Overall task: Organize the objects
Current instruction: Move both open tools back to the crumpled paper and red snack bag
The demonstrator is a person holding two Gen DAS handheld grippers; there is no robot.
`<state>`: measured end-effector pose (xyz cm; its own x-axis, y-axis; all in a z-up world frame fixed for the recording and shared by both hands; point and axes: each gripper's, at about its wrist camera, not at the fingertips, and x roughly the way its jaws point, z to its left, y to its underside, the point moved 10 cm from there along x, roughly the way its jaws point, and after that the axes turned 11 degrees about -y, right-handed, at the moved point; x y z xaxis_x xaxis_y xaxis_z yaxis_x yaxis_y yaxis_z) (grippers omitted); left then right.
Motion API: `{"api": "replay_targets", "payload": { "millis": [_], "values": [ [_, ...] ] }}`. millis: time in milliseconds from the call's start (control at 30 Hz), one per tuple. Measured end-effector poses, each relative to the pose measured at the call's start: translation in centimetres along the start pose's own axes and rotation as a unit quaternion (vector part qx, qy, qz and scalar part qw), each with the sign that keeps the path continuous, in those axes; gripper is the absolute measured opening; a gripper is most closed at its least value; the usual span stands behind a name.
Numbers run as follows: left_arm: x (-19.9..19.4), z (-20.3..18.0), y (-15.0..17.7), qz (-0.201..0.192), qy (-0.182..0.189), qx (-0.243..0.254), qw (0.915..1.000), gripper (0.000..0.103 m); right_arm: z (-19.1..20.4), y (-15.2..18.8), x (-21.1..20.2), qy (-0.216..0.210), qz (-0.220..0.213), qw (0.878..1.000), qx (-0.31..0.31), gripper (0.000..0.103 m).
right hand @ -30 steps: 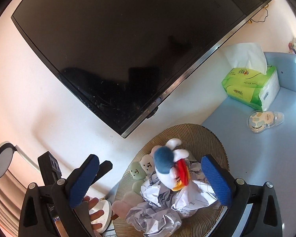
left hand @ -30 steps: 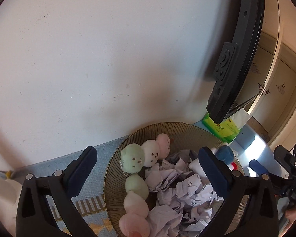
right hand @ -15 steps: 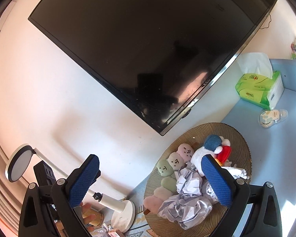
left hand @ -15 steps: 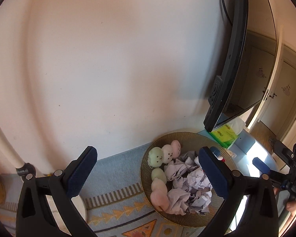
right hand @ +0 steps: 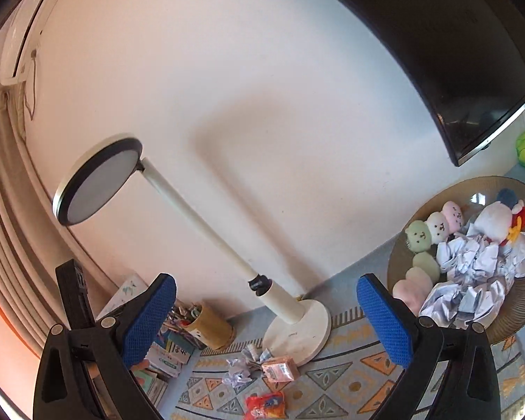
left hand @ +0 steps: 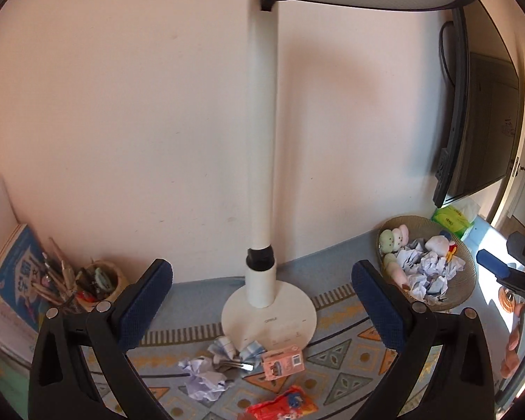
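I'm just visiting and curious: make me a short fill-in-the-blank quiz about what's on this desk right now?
1. The crumpled papers and plush toys lie in a round woven ____.
2. The pink carton lies in front of the white desk ____'s round base.
3. Both the left hand-held gripper and the right hand-held gripper stand ____, holding nothing.
4. The pens stand in a ____ near the books.

Missing words: basket; lamp; open; cup
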<state>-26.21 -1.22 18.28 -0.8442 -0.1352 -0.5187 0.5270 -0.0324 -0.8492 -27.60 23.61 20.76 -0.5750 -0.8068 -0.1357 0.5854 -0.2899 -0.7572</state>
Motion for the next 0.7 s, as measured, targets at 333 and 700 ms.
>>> {"api": "replay_targets", "payload": {
  "millis": [333,700],
  "values": [
    [4.9,8.8,13.0,0.094,-0.045,-0.060,0.9927,0.103,-0.9,14.6,8.6,0.053,0.199,0.970,-0.131,0.103],
    [11.2,6.7,20.6,0.149,-0.035,-0.036,0.9875,0.103,-3.3,25.4,13.2,0.057,0.344,0.896,-0.274,0.103]
  ]
}}
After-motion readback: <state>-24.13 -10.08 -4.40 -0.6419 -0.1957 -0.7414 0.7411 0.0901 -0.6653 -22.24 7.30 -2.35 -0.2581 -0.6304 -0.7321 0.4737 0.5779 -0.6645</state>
